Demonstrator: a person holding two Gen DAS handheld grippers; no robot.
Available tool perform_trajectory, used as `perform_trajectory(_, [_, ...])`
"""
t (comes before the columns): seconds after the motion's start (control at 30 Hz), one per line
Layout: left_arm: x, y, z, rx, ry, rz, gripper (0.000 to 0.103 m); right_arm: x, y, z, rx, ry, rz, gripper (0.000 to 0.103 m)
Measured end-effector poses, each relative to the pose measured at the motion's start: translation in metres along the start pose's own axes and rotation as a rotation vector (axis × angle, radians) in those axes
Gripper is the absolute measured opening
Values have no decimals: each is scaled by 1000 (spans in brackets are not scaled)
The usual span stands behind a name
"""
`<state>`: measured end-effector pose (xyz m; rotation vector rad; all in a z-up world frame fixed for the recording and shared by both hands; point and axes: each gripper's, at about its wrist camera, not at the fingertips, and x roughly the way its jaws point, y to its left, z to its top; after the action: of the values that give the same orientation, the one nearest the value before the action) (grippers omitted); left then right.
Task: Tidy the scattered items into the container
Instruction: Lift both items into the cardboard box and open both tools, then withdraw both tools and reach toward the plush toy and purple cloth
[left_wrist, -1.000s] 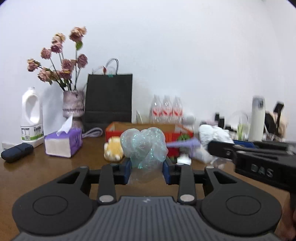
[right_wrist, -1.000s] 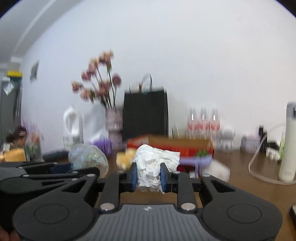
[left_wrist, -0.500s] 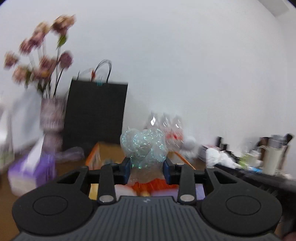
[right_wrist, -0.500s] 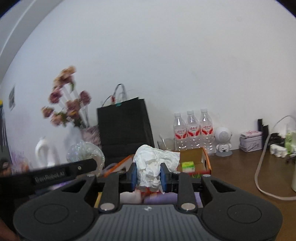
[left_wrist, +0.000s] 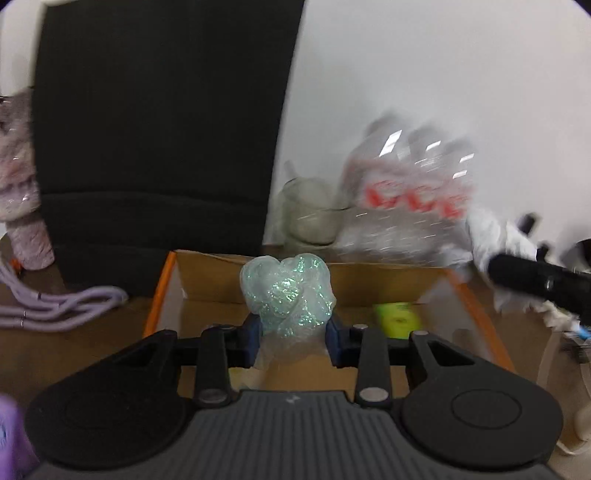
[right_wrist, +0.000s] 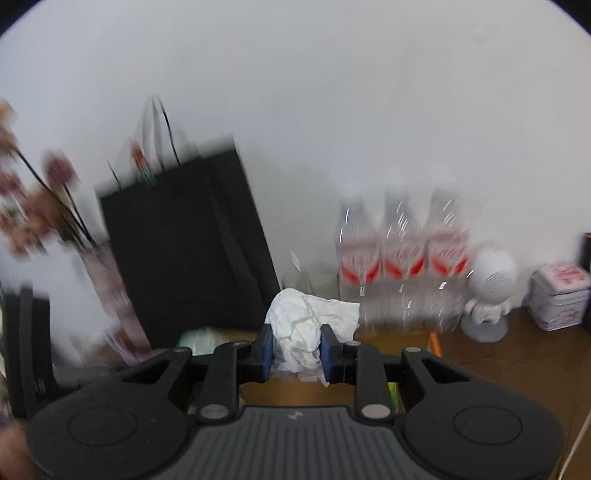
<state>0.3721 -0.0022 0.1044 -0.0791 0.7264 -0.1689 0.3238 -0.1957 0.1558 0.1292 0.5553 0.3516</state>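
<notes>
Jaws of my left gripper (left_wrist: 291, 341) pinch glittery plastic wrap (left_wrist: 287, 293) and my right gripper (right_wrist: 295, 352) crumpled tissue (right_wrist: 303, 328), each poised over the cardboard box (left_wrist: 391, 282) for dropping.

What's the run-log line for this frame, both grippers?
left gripper: shut on plastic wad | right gripper: shut on crumpled tissue | cardboard box: just ahead, green item inside

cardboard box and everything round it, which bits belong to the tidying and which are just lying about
Job:
- cardboard box
- glittery plastic wad, in left tongs
- crumpled tissue, in right tongs

Lying about:
- black bag
- water bottles
- purple cable
</notes>
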Motion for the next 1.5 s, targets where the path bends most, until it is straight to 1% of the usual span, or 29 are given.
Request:
perform_trajectory(0.03, [15, 5, 5, 1, 26, 18, 36, 23, -2, 4, -2, 57, -15, 24])
perform_trajectory(0.1, [45, 15, 9, -6, 99, 9, 39, 68, -8, 5, 4, 184, -36, 24])
perform_trajectory(0.17, [64, 20, 5, -35, 149, 42, 41, 109, -16, -1, 36, 300, -53, 24])
perform_trajectory(0.23, [80, 20, 0, -35, 183, 34, 45, 137, -23, -9, 71, 375, -53, 24])
perform_trajectory(0.27, [86, 18, -1, -36, 205, 25, 51, 148, -25, -12, 77, 396, -55, 24])
perform_trajectory(0.3, [92, 17, -2, -37, 228, 19, 53, 158, -25, -15, 74, 413, -69, 28])
perform_trajectory(0.33, [95, 16, -2, -39, 235, 16, 55, 165, -22, -17, 62, 430, -82, 30])
perform_trajectory(0.37, [97, 14, -1, -40, 241, 11, 60, 170, -22, -20, 59, 446, -97, 37])
perform_trajectory(0.4, [97, 13, 0, -47, 248, 11, 62, 172, -23, -21, 65, 458, -108, 41])
perform_trajectory(0.47, [93, 14, 4, -63, 255, 11, 65, 168, -23, -18, 71, 460, -107, 42])
perform_trajectory(0.53, [84, 15, 12, -69, 243, -3, 73, 157, -21, -7, 70, 444, -113, 51])
perform_trajectory(0.57, [81, 16, 19, -71, 240, -4, 80, 150, -22, -2, 70, 432, -117, 58])
perform_trajectory(0.6, [74, 18, 21, -76, 238, -6, 81, 142, -22, 2, 73, 417, -116, 65])
perform_trajectory(0.7, [54, 18, 22, -81, 254, 5, 85, 111, -21, 13, 80, 375, -111, 76])
perform_trajectory(0.8, [27, 18, 20, -106, 248, 31, 85, 82, -17, 18, 76, 369, -132, 76])
perform_trajectory(0.9, [-10, 14, 13, -90, 229, 39, 85, 45, -8, 20, 73, 348, -121, 77])
perform_trajectory(0.97, [-39, 10, 4, -79, 191, 60, 86, 19, -2, 16, 66, 320, -123, 81])
perform_trajectory(1.0, [-59, 6, -3, -74, 144, 84, 86, 3, 2, 10, 62, 295, -130, 84])
perform_trajectory(1.03, [-80, 4, -11, -67, 79, 104, 86, -11, 5, 4, 59, 261, -135, 84])
perform_trajectory(1.07, [-105, -1, -24, -45, -23, 119, 87, -29, 9, -6, 47, 206, -138, 84])
perform_trajectory(1.13, [-145, -13, -58, 14, -235, 129, 93, -68, 20, -33, -16, 50, -132, 86])
perform_trajectory(1.17, [-161, -17, -75, 44, -320, 130, 98, -82, 25, -46, -53, -11, -131, 88])
perform_trajectory(1.2, [-176, -23, -92, 73, -388, 137, 98, -97, 30, -60, -85, -66, -134, 89])
perform_trajectory(1.23, [-187, -28, -105, 92, -412, 140, 98, -109, 36, -73, -113, -104, -137, 90])
perform_trajectory(1.27, [-196, -32, -116, 99, -419, 140, 98, -120, 40, -84, -126, -125, -143, 90])
perform_trajectory(1.33, [-219, -40, -142, 81, -401, 166, 99, -148, 45, -107, -126, -171, -154, 90])
perform_trajectory(1.37, [-232, -44, -158, 80, -400, 160, 101, -163, 49, -119, -120, -194, -151, 90])
perform_trajectory(1.43, [-255, -53, -192, 88, -410, 140, 103, -197, 52, -149, -81, -220, -110, 94])
perform_trajectory(1.5, [-273, -59, -229, 56, -406, 135, 103, -226, 52, -181, -36, -227, -83, 98])
